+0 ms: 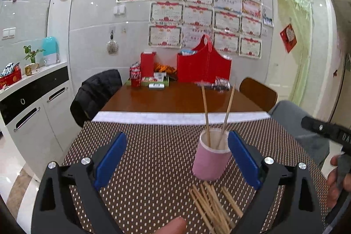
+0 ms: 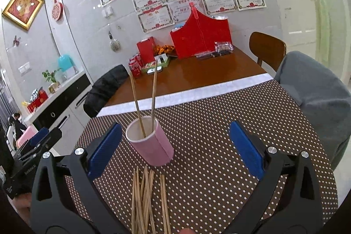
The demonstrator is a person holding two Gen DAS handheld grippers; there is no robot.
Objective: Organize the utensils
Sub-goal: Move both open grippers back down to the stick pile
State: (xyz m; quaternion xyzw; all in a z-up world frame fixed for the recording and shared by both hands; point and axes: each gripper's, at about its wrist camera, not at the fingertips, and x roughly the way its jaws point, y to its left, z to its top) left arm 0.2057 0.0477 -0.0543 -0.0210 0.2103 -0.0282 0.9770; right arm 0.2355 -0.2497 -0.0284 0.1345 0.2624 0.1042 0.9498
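A pink cup (image 1: 211,158) stands upright on the dotted brown mat (image 1: 153,157) with two wooden chopsticks (image 1: 206,111) leaning inside it. It also shows in the right wrist view (image 2: 151,142), with the two chopsticks (image 2: 153,93). Several loose chopsticks (image 1: 214,205) lie on the mat just in front of the cup, also in the right wrist view (image 2: 147,203). My left gripper (image 1: 175,159) is open and empty, the cup near its right finger. My right gripper (image 2: 175,148) is open and empty, the cup near its left finger.
Beyond the mat a white strip and brown table (image 1: 175,98) hold a red bag (image 1: 204,67), a red box, cola cans (image 1: 135,77) and packets. A black jacket on a chair (image 1: 94,93) is at left, a wooden chair (image 2: 266,47) and a grey cushion (image 2: 316,91) at right.
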